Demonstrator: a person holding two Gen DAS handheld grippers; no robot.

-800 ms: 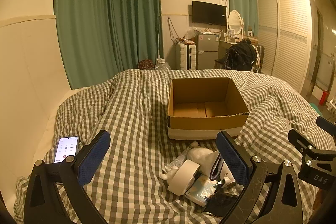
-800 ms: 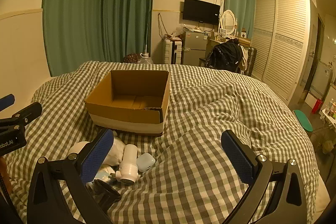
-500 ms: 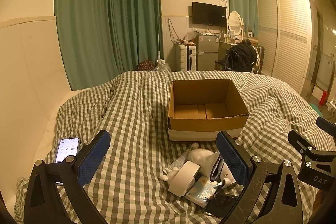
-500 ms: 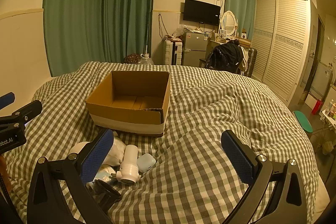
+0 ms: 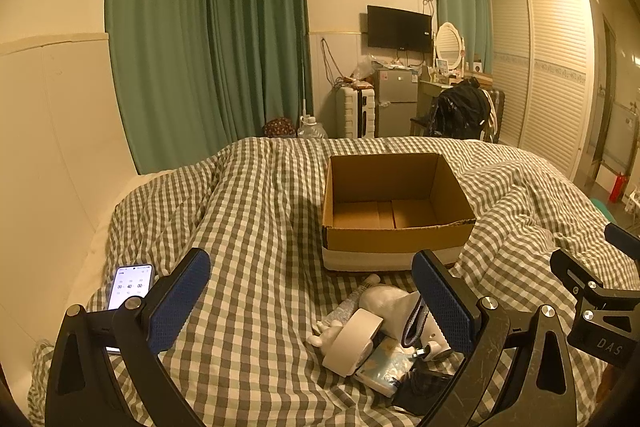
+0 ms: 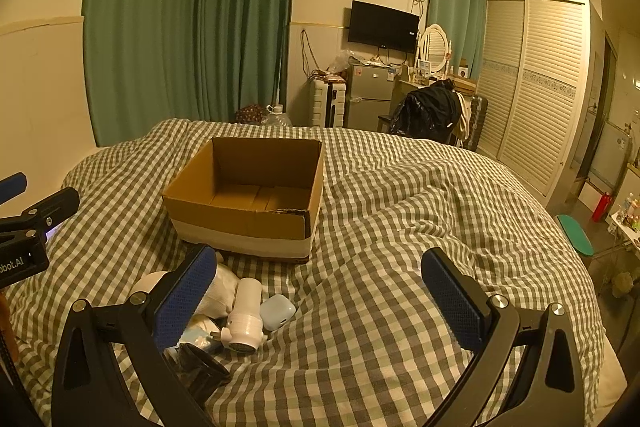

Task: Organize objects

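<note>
An open, empty cardboard box (image 5: 396,239) stands on the checked bed cover; it also shows in the right wrist view (image 6: 244,223). In front of it lies a small pile: a white tape roll (image 5: 352,341), a white plush toy (image 5: 386,303), a tissue pack (image 5: 384,367), a white handheld device (image 6: 244,319), a pale blue case (image 6: 277,311) and a dark object (image 6: 200,371). My left gripper (image 5: 312,299) is open and empty, above the bed left of the pile. My right gripper (image 6: 320,295) is open and empty, right of the pile.
A lit phone (image 5: 130,285) lies on the bed at the left, near the wall. The checked cover (image 6: 400,227) is rumpled to the right. Beyond the bed are curtains, a fridge, a chair with a black jacket (image 5: 460,111) and a wardrobe.
Both views have tilted down very slightly, so the box sits a little lower in the frame. Nothing was picked up or moved.
</note>
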